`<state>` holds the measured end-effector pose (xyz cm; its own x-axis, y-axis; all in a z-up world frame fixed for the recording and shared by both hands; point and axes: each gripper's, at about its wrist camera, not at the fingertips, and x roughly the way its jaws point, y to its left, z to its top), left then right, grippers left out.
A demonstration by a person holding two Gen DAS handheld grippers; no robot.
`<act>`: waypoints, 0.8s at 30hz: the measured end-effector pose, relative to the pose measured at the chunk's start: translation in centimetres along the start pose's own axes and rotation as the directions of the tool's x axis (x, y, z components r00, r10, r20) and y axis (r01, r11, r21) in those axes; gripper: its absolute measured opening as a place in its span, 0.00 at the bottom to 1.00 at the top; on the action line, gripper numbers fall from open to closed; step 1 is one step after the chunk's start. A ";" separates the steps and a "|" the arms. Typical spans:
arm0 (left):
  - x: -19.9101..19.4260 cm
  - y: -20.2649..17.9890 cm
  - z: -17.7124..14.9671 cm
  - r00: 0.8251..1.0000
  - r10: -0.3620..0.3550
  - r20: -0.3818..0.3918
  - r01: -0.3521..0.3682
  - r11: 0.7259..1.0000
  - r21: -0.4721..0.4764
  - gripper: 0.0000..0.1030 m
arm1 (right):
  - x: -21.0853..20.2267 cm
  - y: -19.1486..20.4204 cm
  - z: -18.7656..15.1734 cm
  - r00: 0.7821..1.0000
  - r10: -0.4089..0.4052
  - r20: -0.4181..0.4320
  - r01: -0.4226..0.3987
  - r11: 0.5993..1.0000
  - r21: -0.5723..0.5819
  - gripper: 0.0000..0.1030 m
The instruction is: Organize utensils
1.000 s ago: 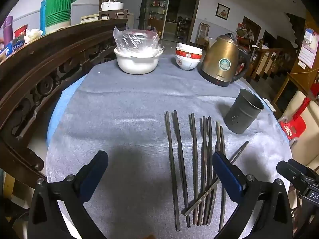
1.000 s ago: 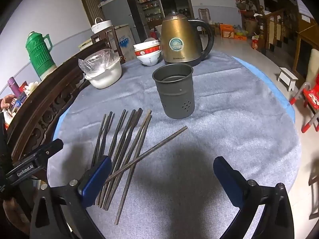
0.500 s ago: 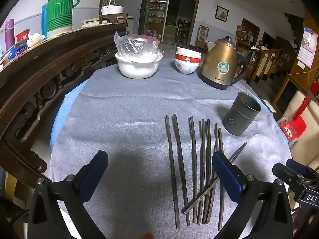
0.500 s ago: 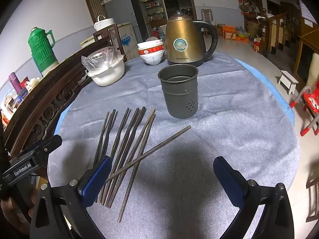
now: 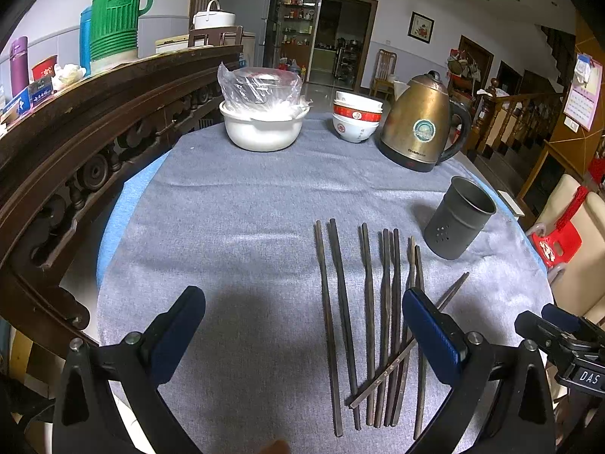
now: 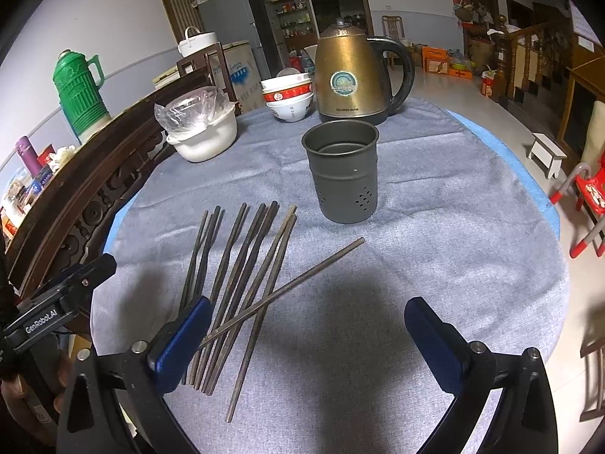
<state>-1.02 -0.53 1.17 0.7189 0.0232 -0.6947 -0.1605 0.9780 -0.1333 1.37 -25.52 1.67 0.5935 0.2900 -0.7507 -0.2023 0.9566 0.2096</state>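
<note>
Several dark chopsticks [image 5: 368, 321] lie side by side on the grey tablecloth, with one [image 5: 412, 340] lying slantwise across them; they also show in the right wrist view [image 6: 242, 283]. A dark grey perforated metal holder cup [image 5: 455, 217] stands upright and empty to their right, also in the right wrist view [image 6: 342, 172]. My left gripper [image 5: 302, 325] is open and empty above the near ends of the chopsticks. My right gripper [image 6: 302, 336] is open and empty, just right of the chopsticks and short of the cup.
A gold electric kettle [image 5: 419, 125], stacked red and white bowls [image 5: 355, 117] and a white pot covered with plastic [image 5: 262, 117] stand at the table's far side. A dark carved wooden rail [image 5: 75, 143] runs along the left. The table edge [image 6: 529, 174] curves at right.
Both grippers have drawn slightly back and up from the table, so the chopsticks and cup sit a little farther off. Both stay open. Nothing on the table moved.
</note>
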 end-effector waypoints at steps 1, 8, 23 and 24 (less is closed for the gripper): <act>0.0 0.0 0.0 1.000 0.001 0.000 -0.001 1.000 -0.001 1.00 | 0.0 0.0 0.0 1.000 0.000 0.000 0.000 1.000 0.000 1.00; 0.0 0.1 0.1 1.000 0.002 0.003 -0.002 1.000 0.000 1.00 | 0.1 0.0 0.0 1.000 -0.010 0.000 0.010 1.000 -0.001 1.00; 0.2 -0.3 -0.4 1.000 0.000 -0.010 0.000 1.000 0.006 1.00 | -0.2 -0.2 -0.1 1.000 -0.027 0.011 0.027 1.000 0.000 1.00; 0.2 -0.3 -0.4 1.000 -0.001 -0.011 0.001 1.000 0.007 1.00 | -0.2 -0.3 -0.1 1.000 -0.027 0.011 0.027 1.000 0.001 1.00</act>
<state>-1.07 -0.94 0.76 0.7116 0.0204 -0.7023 -0.1553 0.9794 -0.1289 1.20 -25.84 1.66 0.6071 0.2644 -0.7494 -0.1854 0.9641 0.1900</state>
